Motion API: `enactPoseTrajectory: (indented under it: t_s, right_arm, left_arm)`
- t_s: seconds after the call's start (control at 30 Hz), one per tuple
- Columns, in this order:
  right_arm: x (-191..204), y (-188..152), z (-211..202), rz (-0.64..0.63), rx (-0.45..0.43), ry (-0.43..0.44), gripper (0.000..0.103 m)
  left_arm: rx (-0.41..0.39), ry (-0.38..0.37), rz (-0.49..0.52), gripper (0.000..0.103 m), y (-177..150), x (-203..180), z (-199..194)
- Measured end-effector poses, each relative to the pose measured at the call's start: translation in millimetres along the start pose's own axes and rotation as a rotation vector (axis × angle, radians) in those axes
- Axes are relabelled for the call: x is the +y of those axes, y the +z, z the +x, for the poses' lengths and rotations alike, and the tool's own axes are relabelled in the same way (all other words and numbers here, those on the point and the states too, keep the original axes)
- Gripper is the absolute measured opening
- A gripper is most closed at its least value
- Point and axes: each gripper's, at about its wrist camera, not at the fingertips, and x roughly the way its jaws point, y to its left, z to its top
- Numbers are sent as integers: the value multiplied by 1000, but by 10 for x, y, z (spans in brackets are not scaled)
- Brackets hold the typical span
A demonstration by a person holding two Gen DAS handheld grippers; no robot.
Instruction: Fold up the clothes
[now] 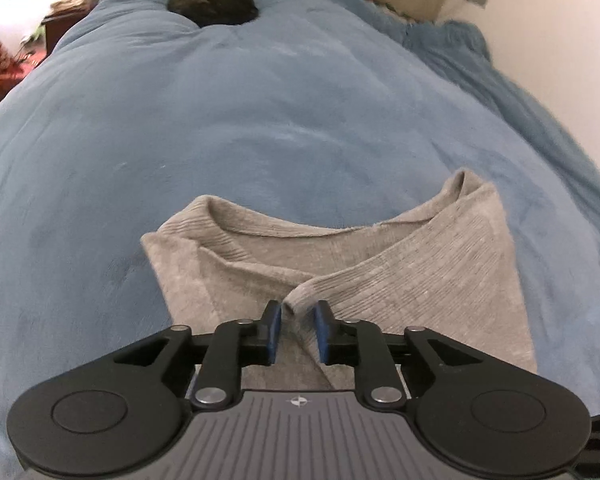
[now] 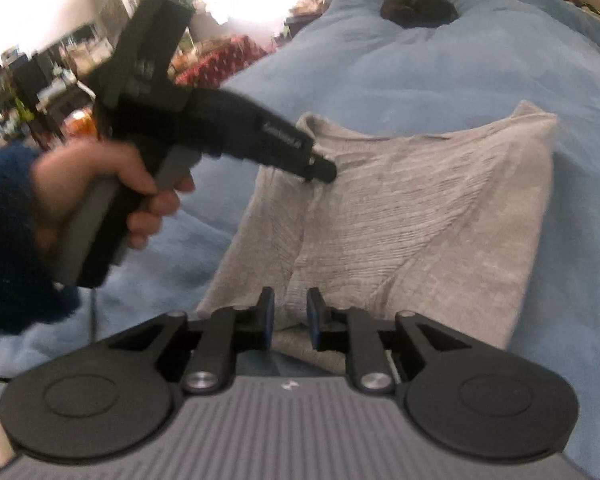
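The sweater (image 1: 340,264) lies partly folded on the blue duvet (image 1: 260,120), near the bed edge closest to both grippers, its neckline toward the far side and its long axis running away from the cameras toward the dark round shape (image 1: 212,3) at the head of the bed. Left gripper (image 1: 298,332): jaws slightly parted, a folded cuff or sleeve tip standing between the blue pads (image 1: 274,334); the pads do not appear to press on it, so treat the cloth as released, not gripped. In the right wrist view the same tool (image 2: 320,170) rests its tip on the upper left part of the sweater, held by the left hand (image 2: 112,196) in a dark blue sleeve (image 2: 4,240). Right gripper (image 2: 290,320): jaws slightly parted over the near hem, a raised ridge of knit between the pads, no visible clamping. Governing relation: the garment lies directly ahead of and below both grippers, with the left one over the middle seam and the right one at the near edge. Judged next step: the right gripper is nearer the hem and is better placed to lift it and carry it forward along the long axis toward the neckline.
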Motion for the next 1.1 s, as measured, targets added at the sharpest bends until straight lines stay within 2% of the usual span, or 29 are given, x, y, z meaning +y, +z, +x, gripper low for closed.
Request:
enactPoseTrajectory:
  t_s: [0.03, 0.07, 0.1, 0.23, 0.33, 0.4, 0.53, 0.77, 0.9, 1.03, 1.1]
  right_arm:
    - [-41, -20, -114, 8, -12, -5, 29]
    - [-81, -40, -228, 16, -23, -9, 30]
    - [-141, -67, -338, 32, -31, -22, 30]
    - [-440, -186, -680, 128, -39, -94, 33]
    - [-719, -283, -762, 239, -43, -121, 34]
    - [-900, -330, -776, 338, -56, -103, 34]
    - [-1082, -347, -629, 460, -74, -64, 34]
    - [-1102, -307, -222, 498, -22, -44, 32]
    - [-1090, -335, -37, 533, 5, -37, 31]
    - [-1126, -390, -90, 604, -11, 5, 31]
    - [-1159, -405, -84, 645, -23, 33, 32]
  left_arm:
    - [-12, -9, -15, 26, -22, 27, -91]
    - [-23, -19, -23, 33, -48, 53, -189]
    - [-30, -26, -26, 35, -86, 72, -297]
    - [-26, -46, -49, 35, -363, 134, -675]
    - [-20, -91, -154, 36, -629, 239, -814]
    - [-25, -120, -222, 36, -792, 315, -851]
    - [-24, -105, -301, 37, -1025, 398, -785]
    - [-21, -106, -324, 34, -1141, 450, -603]
    - [11, -143, -353, 34, -1157, 435, -521]
    - [40, -204, -352, 34, -1196, 363, -507]
    - [63, -178, -345, 31, -1240, 348, -450]
